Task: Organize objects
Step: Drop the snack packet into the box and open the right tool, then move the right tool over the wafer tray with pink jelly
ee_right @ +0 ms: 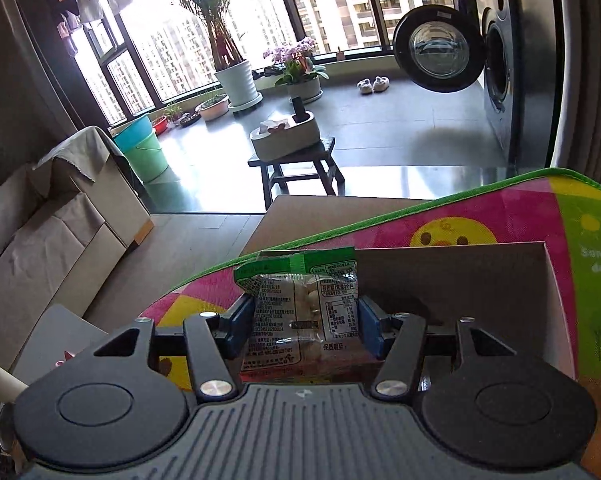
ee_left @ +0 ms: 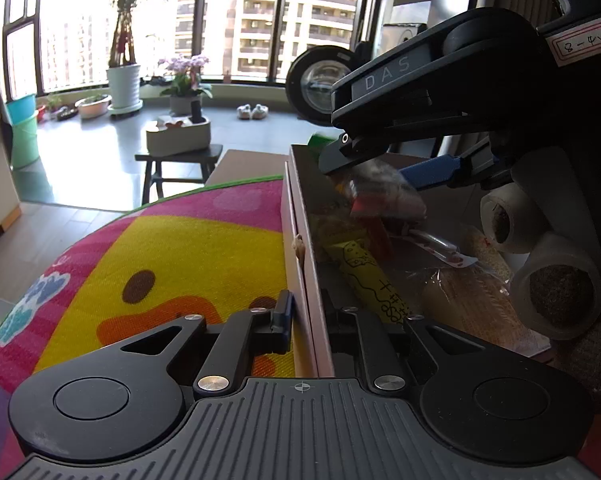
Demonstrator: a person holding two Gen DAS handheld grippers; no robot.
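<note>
My left gripper (ee_left: 304,316) is shut on the near side wall of an open cardboard box (ee_left: 300,216), one blue pad outside it and the other finger inside. The box holds a yellow packet (ee_left: 364,272), clear bread packets (ee_left: 472,304) and two white tubes (ee_left: 556,292). In the left wrist view my right gripper (ee_left: 380,168) hovers over the box, clamped on a blurred snack packet (ee_left: 384,192). The right wrist view shows that gripper (ee_right: 300,316) shut on a clear snack packet (ee_right: 300,304) with a green top, just above the box's rim (ee_right: 460,248).
The box rests on a colourful play mat (ee_left: 160,248) (ee_right: 500,208). Beyond stand a dark stool (ee_right: 296,164) bearing a white container, potted plants (ee_right: 236,76), green and blue buckets (ee_right: 144,148), a sofa (ee_right: 40,232) and a washing machine with its door (ee_right: 438,46) open.
</note>
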